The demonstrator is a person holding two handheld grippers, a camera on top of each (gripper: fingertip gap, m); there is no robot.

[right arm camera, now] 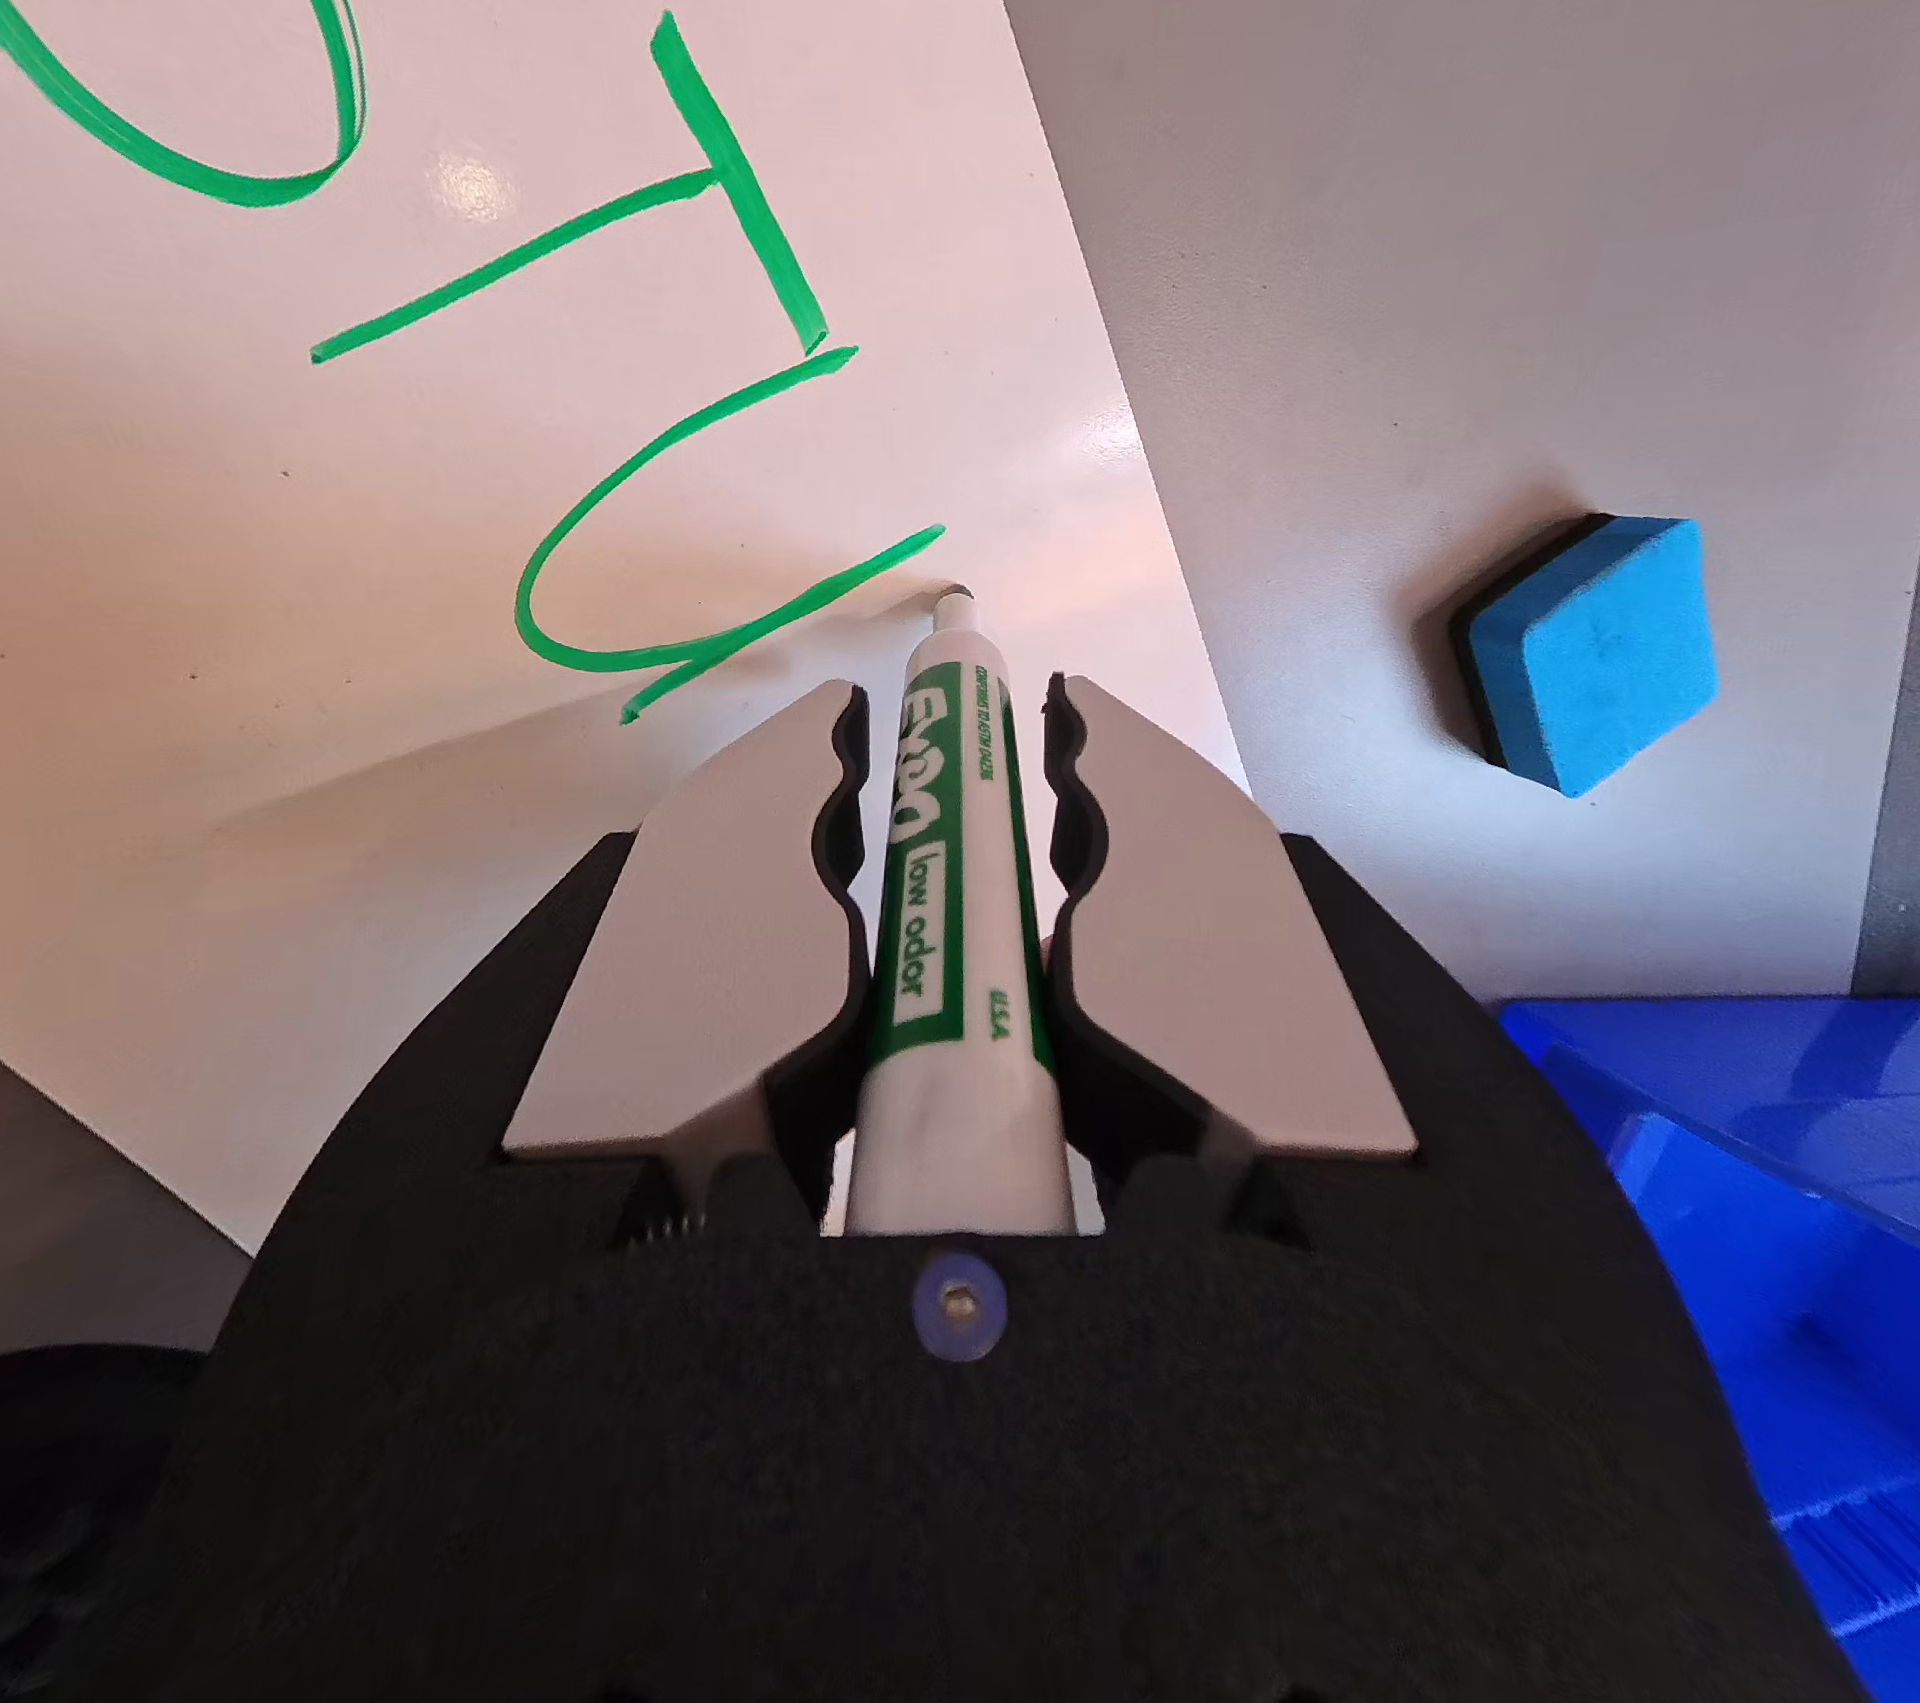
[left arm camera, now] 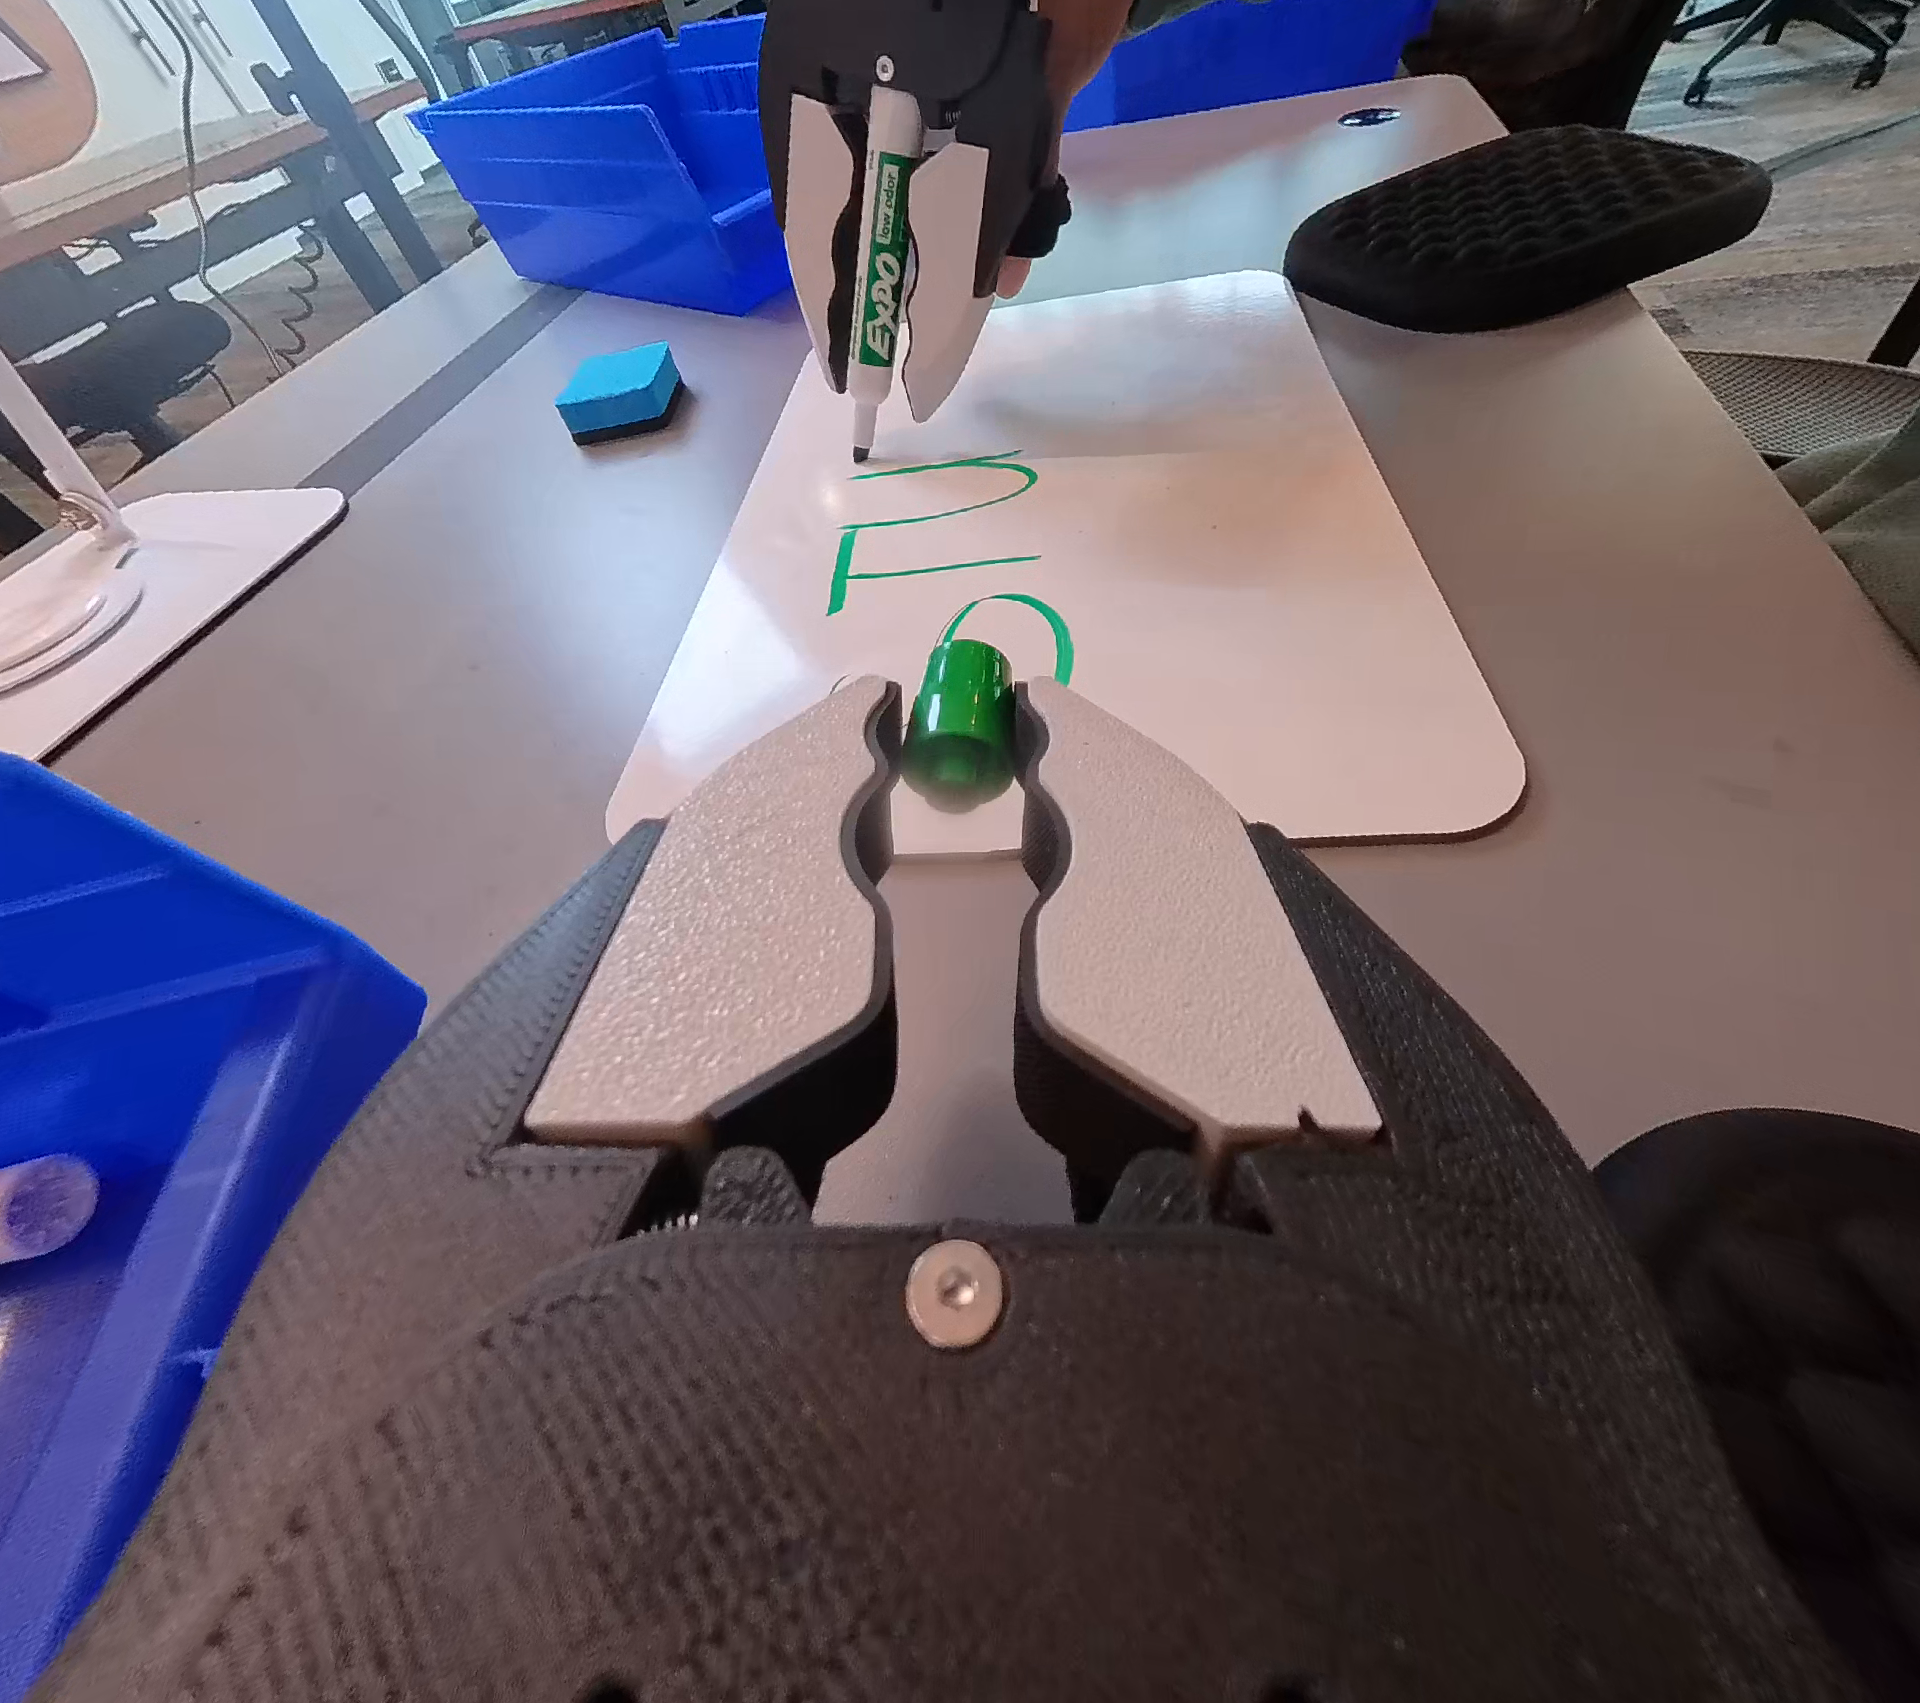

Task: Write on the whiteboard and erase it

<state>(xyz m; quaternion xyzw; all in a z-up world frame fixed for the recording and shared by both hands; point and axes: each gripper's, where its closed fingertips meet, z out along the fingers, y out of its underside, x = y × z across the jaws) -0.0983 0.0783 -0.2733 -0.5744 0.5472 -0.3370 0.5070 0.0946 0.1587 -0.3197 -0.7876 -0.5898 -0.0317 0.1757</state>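
A blue bin [left arm camera: 156,1030] at the near left holds a small round thing, blurred and cut off, that I cannot identify. Another blue bin [left arm camera: 623,178] stands at the far side of the grey surface [left arm camera: 468,666]; its contents are hidden by its walls.

The whiteboard [left arm camera: 1195,614] lies flat on the surface with green strokes on it. A blue eraser [right arm camera: 1590,651] sits on the surface just beside the board.

The right hand-held gripper [right arm camera: 956,708] points steeply down, clamped on a green marker [right arm camera: 951,874] whose tip touches the board at the end of the last stroke. The left hand-held gripper [left arm camera: 956,697] lies low over the board's near edge, pinching the green cap [left arm camera: 956,723] between its fingertips.
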